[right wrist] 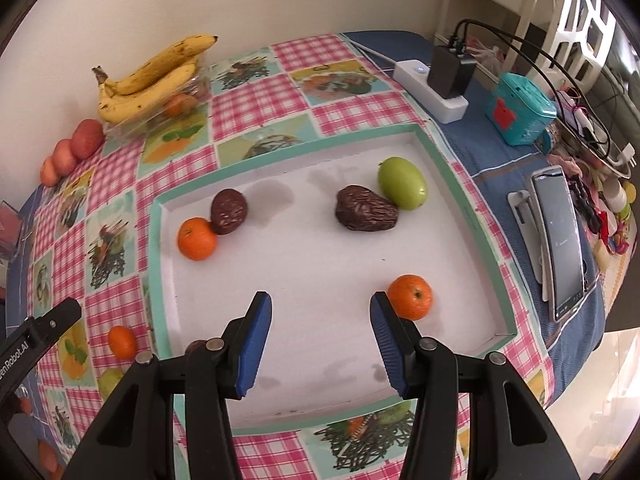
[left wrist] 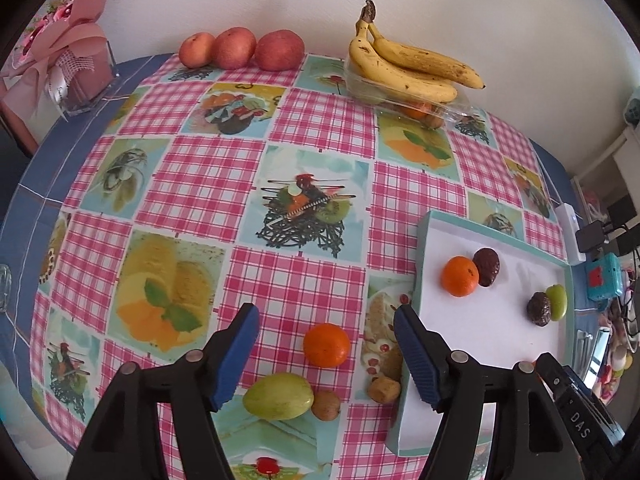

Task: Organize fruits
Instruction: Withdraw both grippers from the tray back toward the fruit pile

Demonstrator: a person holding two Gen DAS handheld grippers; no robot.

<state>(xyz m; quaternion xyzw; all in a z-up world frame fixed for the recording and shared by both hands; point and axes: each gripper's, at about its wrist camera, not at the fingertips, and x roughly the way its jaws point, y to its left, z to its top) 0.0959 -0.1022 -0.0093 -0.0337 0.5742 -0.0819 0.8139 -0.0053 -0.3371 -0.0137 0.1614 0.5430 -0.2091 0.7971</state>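
The task is looking about half done. Inside the white tray (right wrist: 436, 152) 5 fruits are already lying: an orange (right wrist: 197, 238) touching a dark wrinkled fruit (right wrist: 228, 212) at the far left, a second dark fruit (right wrist: 366, 209) touching a green fruit (right wrist: 402, 183) at the far right, and one more orange (right wrist: 410, 296) near the front right corner.

Outside the tray, on the checked tablecloth (left wrist: 192, 184), 4 fruits are still waiting: a loose orange (left wrist: 326, 345), a loose green fruit (left wrist: 278, 396), and 2 small brown fruits (left wrist: 326, 405) (left wrist: 384, 390), the second one lying just beside the tray wall. Bananas (left wrist: 408, 64) on a clear plastic box and 3 red fruits (left wrist: 234, 49) are staying far back at the wall; whether they belong to the task, I cannot tell.

The left gripper (left wrist: 326, 356) is hanging over the loose fruits with its jaws wide apart and holding nothing. The right gripper (right wrist: 320, 344) is hovering over the tray, also spread apart and empty.

Readable writing: "DAS" on the neighbouring tool in the left view, and "enRobot.AI" on the tool in the right view.
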